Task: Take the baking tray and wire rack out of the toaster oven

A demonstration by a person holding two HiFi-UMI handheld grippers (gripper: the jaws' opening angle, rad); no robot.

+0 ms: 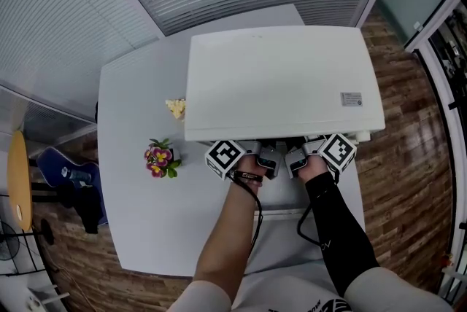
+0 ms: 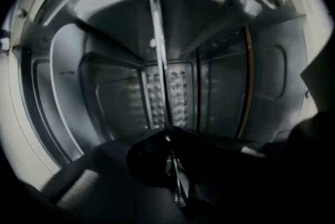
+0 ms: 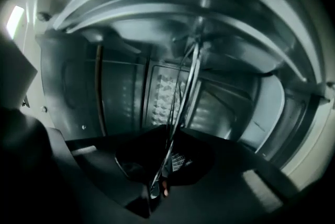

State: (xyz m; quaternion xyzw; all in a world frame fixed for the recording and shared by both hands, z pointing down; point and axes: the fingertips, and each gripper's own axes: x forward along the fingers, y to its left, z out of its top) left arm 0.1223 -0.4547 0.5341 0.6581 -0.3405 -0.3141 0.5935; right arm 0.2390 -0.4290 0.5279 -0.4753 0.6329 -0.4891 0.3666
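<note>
**Both tongs clamped inside the toaster oven**

We saw the white toaster oven [image 1: 281, 81] standing on the pale surface [image 1: 139, 216], with its front turned toward us. Both tongs reached level into that front, side by side, and their marker cubes stayed just outside the oven's front edge.

The left tongs [image 2: 170, 157] were closed on a thin metal edge [image 2: 159, 71]. We saw it edge-on, running from the pads toward the oven's back wall, and we could not tell whether it belonged to the rack or to the tray.

The right tongs [image 3: 159, 176] were closed on the wire rack [image 3: 180, 92], whose thin wires ran from the pads toward the same back wall. The rack sat inside the oven.

Left of the oven, a small bunch of flowers [image 1: 159, 159] stood near its front corner. A pale yellow thing [image 1: 175, 108] lay just beside its left wall.
</note>
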